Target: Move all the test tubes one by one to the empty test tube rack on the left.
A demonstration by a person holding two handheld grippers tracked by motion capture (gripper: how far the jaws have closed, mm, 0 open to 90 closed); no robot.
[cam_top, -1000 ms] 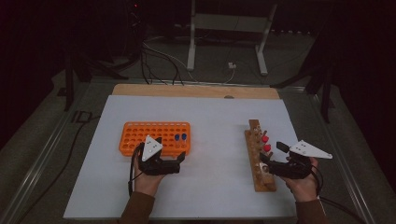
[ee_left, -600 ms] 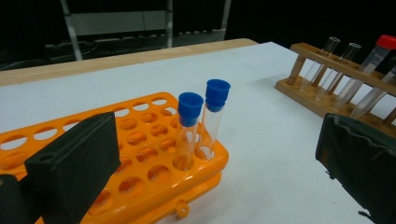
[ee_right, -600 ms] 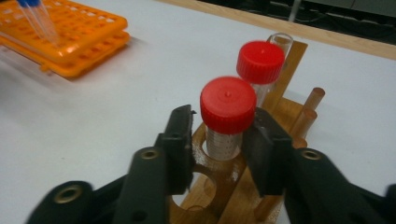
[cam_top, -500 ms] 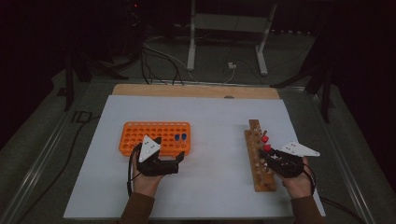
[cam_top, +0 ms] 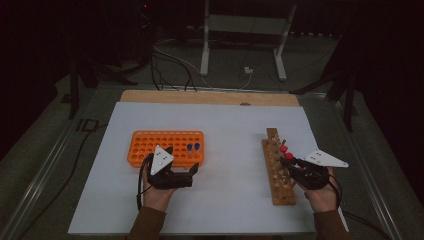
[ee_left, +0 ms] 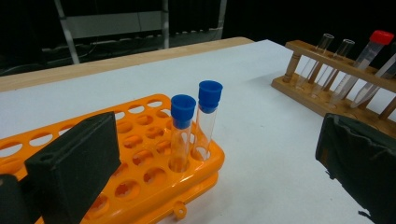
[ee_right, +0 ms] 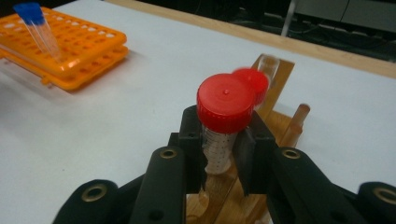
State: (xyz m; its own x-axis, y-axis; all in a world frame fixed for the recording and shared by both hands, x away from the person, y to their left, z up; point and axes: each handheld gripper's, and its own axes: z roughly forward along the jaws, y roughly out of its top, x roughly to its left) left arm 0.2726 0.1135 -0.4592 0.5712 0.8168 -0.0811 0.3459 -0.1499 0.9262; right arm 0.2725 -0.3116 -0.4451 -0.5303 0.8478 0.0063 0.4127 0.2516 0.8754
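With its jaws just closed, the right gripper pinches a red-capped clear plastic tube standing in the wooden rack; a tilted pull could jam it.

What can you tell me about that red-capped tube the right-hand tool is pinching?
The red-capped tube is a clear plastic tube with faint printed markings on its side and a round, ribbed red screw cap on top. It stands roughly upright, its lower end going down into the wooden rack on the white table's right side. The right gripper is shut on it: the two black jaws press the tube just under the cap from either side. A second red-capped tube stands right behind it, blurred.
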